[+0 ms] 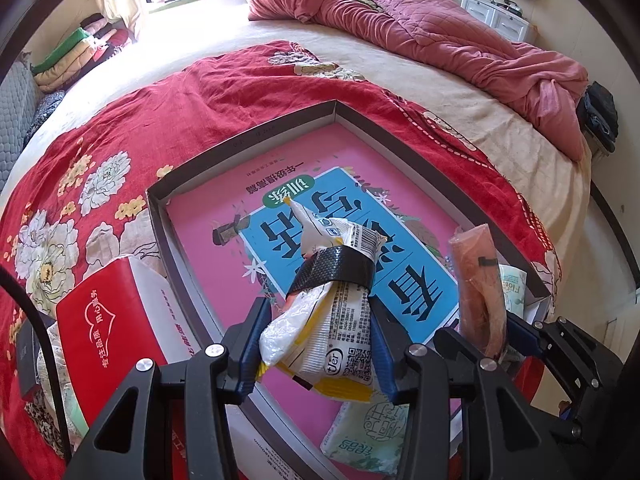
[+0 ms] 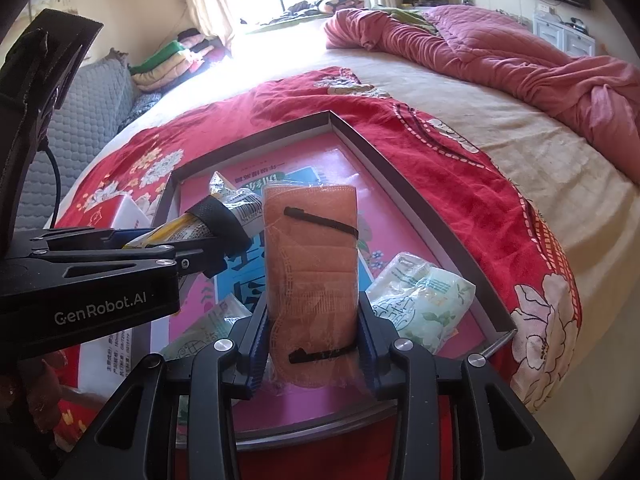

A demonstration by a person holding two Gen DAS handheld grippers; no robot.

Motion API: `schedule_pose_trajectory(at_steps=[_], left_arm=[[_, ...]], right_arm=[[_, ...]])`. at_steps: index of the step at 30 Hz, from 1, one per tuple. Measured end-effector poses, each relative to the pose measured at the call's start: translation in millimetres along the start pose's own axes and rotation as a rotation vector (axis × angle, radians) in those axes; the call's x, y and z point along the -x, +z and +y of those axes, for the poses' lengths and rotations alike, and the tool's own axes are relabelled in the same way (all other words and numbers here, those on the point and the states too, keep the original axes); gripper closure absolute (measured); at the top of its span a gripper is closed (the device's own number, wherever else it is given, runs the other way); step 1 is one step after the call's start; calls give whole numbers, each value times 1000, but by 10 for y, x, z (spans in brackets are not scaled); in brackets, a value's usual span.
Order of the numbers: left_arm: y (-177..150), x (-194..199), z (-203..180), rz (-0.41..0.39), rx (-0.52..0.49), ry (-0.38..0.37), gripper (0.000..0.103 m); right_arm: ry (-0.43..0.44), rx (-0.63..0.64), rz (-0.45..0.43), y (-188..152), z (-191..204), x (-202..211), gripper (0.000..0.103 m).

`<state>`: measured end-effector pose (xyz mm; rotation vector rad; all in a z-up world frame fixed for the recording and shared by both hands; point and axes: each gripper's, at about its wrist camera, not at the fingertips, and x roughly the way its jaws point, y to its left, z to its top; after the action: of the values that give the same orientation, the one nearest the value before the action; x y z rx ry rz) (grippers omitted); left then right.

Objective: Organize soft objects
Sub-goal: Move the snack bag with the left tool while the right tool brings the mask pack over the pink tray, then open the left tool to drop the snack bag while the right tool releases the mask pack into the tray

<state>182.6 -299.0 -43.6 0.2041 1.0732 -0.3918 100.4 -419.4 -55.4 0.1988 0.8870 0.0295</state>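
wrist views, close above shared tray (image 1: 248, 136), facing bedward

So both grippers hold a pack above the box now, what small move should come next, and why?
Probably lower the right gripper and release the orange mask pack into the box, beside the green tissue packs: it already hangs over bare pink floor.

Taped white packet (image 1: 328, 308) and orange mask pack (image 2: 312, 276), both upright over the tray (image 2: 420, 200).
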Motion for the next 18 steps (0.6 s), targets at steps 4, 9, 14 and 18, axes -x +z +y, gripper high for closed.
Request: schedule_pose_trajectory(at_steps=[4, 9, 14, 18], left_arm=[[-9, -3, 2, -4, -3, 0, 56], [-22, -8, -15, -6, -17, 10, 56], [-25, -13, -27, -2, -26, 18, 56], [-34, -31, -58, 6, -46, 36, 55]], right_arm=[[7, -6, 1, -6, -12, 0, 62], [14, -8, 2, -6, -17, -5, 62], [13, 8, 1, -6, 12, -6, 56], [-3, 19, -6, -11, 16, 10, 52]])
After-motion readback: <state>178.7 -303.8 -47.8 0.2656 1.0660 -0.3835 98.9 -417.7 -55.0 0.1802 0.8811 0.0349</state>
